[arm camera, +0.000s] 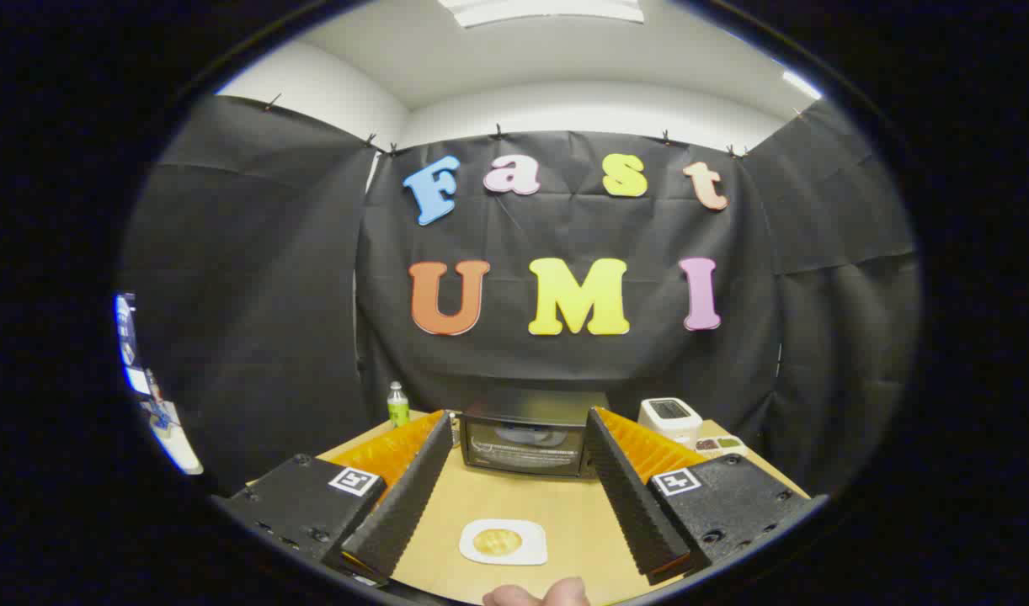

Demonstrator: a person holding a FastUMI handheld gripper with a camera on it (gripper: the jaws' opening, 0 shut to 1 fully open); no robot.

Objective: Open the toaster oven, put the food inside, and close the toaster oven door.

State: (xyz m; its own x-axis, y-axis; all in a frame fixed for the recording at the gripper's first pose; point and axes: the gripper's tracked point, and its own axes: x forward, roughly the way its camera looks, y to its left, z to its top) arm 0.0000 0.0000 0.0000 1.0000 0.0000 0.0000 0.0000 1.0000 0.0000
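A black toaster oven stands at the back of the wooden table, its glass door shut. Nearer, a white plate carries a round yellow piece of food. My gripper is held above the table with its two ribbed black fingers spread wide apart and nothing between them. The plate lies between and below the fingers, and the oven sits just beyond their tips. A hand shows at the table's near edge.
A green bottle stands left of the oven. To the oven's right are a white toaster and a small tray of food items. Black cloth walls close in the table.
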